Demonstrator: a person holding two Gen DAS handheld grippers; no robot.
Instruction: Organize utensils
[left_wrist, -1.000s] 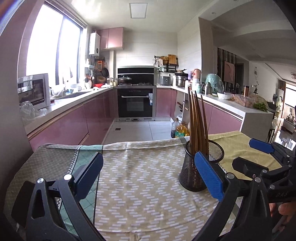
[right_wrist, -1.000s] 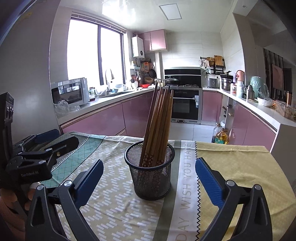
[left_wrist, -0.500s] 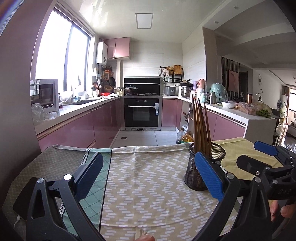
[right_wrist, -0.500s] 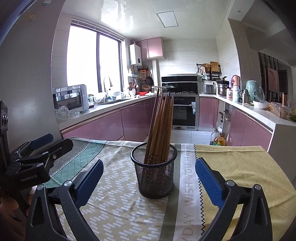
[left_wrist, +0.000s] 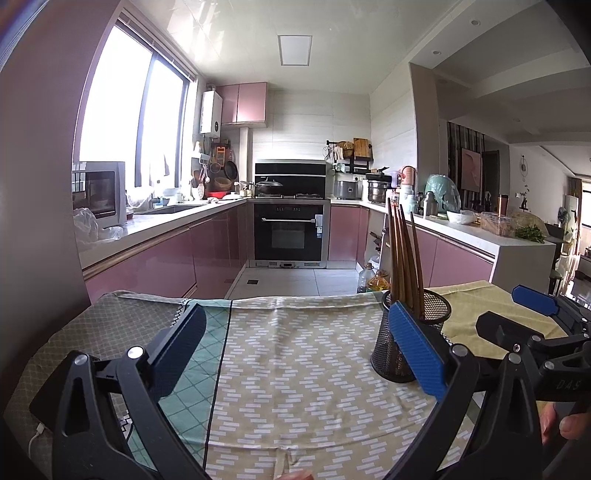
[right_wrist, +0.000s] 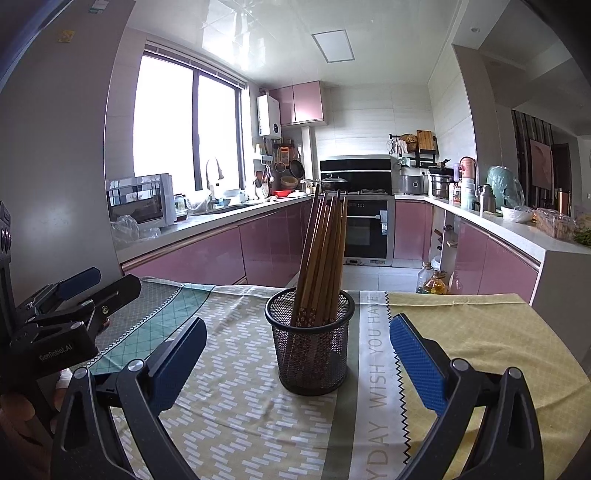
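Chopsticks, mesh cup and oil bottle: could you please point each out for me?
chopsticks (right_wrist: 325, 240), right wrist view, mid-shaft of the bundle
mesh cup (right_wrist: 314, 365), right wrist view, front wall
oil bottle (left_wrist: 377, 285), left wrist view, yellow body

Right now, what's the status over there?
Left gripper open, empty. Right gripper open, empty. Chopsticks upright in mesh cup, on cloth. Nothing in the way.

A patterned tablecloth (right_wrist: 236, 417) covers the table; beyond stand pink cabinets (right_wrist: 207, 258) and an oven (left_wrist: 291, 232).
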